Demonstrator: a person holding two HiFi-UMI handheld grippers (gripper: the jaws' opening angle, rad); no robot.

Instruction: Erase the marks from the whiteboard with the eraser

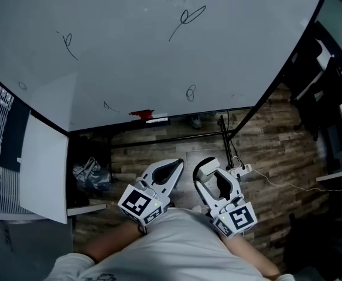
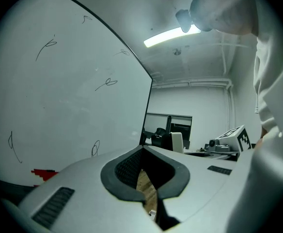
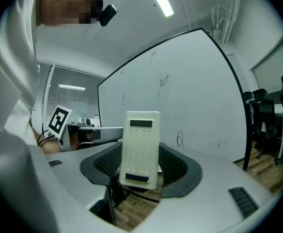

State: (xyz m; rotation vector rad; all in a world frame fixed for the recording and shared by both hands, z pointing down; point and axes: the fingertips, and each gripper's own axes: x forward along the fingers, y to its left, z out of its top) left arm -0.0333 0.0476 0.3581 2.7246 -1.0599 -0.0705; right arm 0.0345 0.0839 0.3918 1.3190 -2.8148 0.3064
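Near, at my chest: my left hand-held gripper, jaws closed together, nothing between them. Just to its right: my right hand-held gripper, jaws clamped on the white eraser, which stands upright between them. Beyond: wooden floor. Far: whiteboard bearing scattered thin black marks; a red item at its lower edge.

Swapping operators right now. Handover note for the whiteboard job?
Left gripper: shut, empty, held low by the body.
Right gripper: shut on the eraser, also low, off the board.
Whiteboard: ahead, marks all there: loop at upper right, squiggle at left, small loop low centre.
Done: eraser in hand. Left: wipe every mark.
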